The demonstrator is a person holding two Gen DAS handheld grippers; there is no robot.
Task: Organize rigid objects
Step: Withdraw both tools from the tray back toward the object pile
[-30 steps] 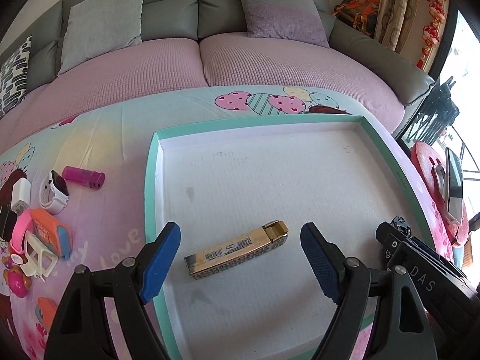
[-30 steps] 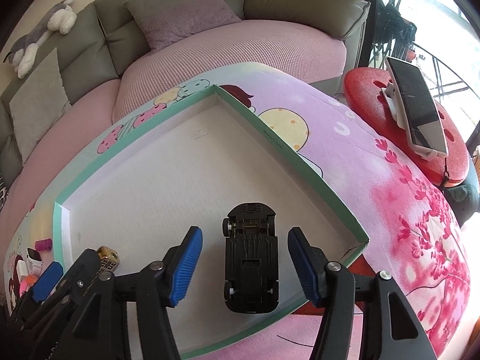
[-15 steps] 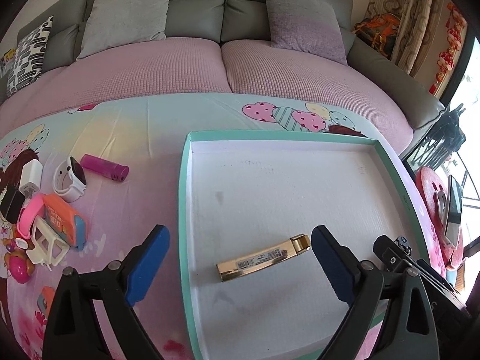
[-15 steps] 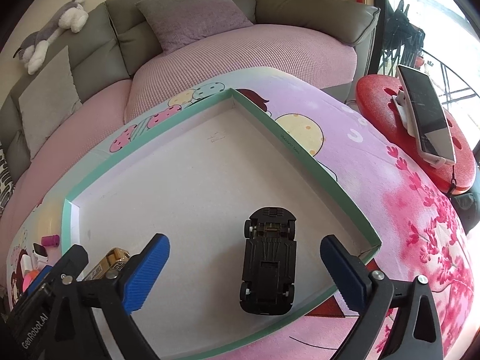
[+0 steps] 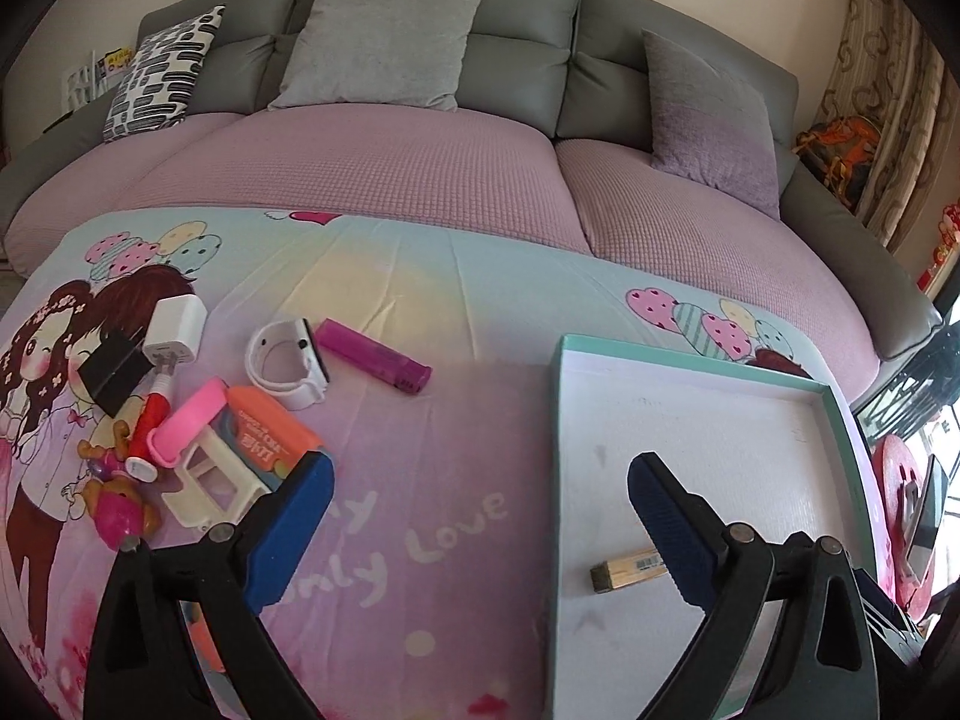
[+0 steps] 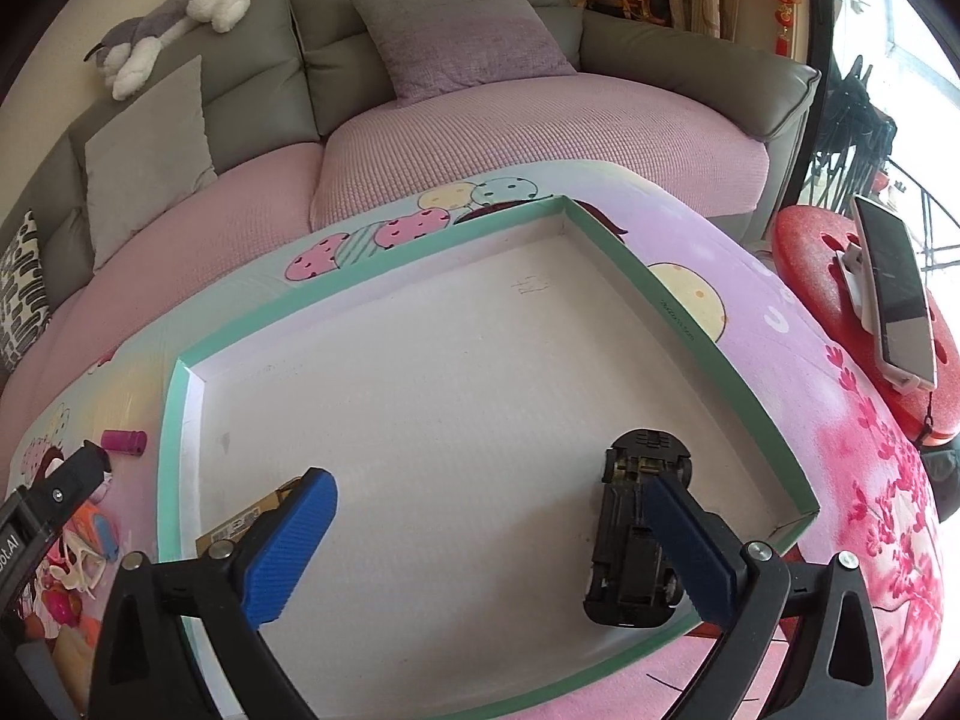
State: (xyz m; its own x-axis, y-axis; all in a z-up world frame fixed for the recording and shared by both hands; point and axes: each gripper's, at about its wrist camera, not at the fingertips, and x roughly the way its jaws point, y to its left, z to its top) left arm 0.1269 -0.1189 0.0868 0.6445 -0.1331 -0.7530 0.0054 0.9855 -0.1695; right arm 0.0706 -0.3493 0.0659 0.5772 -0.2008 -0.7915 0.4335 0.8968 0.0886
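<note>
A shallow green-rimmed tray [image 5: 557,420] with a white floor lies on the printed cloth; it also shows in the right wrist view [image 6: 690,324]. In it lie a gold bar-shaped box [image 5: 627,564], also seen in the right wrist view [image 6: 240,525], and an upside-down black toy car [image 6: 630,534]. My left gripper [image 5: 480,522] is open and empty, over the cloth at the tray's left rim. My right gripper [image 6: 489,546] is open and empty above the tray floor, between box and car. A magenta lighter [image 5: 375,356], white watch [image 5: 288,363], white charger [image 5: 175,330] and orange-pink toys [image 5: 264,438] lie left of the tray.
A pink-covered sofa [image 5: 372,168] with grey cushions stands behind the cloth. A red stool [image 6: 840,276] with a phone [image 6: 897,294] on a stand is at the right. The left gripper's body [image 6: 42,516] shows at the right wrist view's left edge.
Both grippers have drawn back and swung left. The left one went from over the gold box to the cloth beside the tray. The right one left the car at its right finger.
</note>
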